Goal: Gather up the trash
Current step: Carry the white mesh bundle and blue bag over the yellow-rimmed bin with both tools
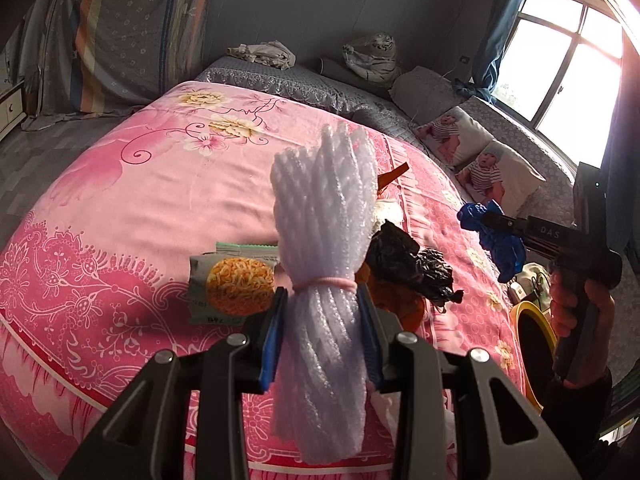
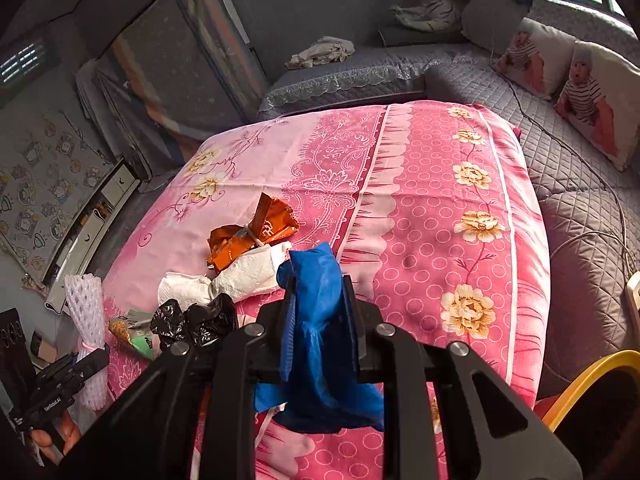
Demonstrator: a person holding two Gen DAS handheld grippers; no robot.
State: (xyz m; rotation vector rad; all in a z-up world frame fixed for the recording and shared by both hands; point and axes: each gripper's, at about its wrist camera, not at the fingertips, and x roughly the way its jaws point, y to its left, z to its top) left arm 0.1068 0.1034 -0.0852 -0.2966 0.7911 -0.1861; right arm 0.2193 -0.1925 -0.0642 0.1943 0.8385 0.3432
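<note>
My left gripper [image 1: 322,300] is shut on a white foam net bundle [image 1: 324,208] tied with a pink band, held upright above the pink bedspread; it also shows in the right wrist view [image 2: 86,312]. My right gripper [image 2: 318,292] is shut on a blue plastic glove [image 2: 320,344], seen from the left wrist view [image 1: 492,236] near the bin. On the bedspread lie a noodle packet [image 1: 236,284], a crumpled black bag [image 2: 196,320], white tissue [image 2: 236,276] and an orange wrapper [image 2: 256,232].
A yellow-rimmed bin [image 2: 592,384] stands at the bed's right side, also in the left wrist view [image 1: 532,344]. Grey quilted sofa [image 2: 580,208] with baby-print pillows [image 2: 592,100] lies to the right. A cable [image 2: 560,140] runs across the sofa.
</note>
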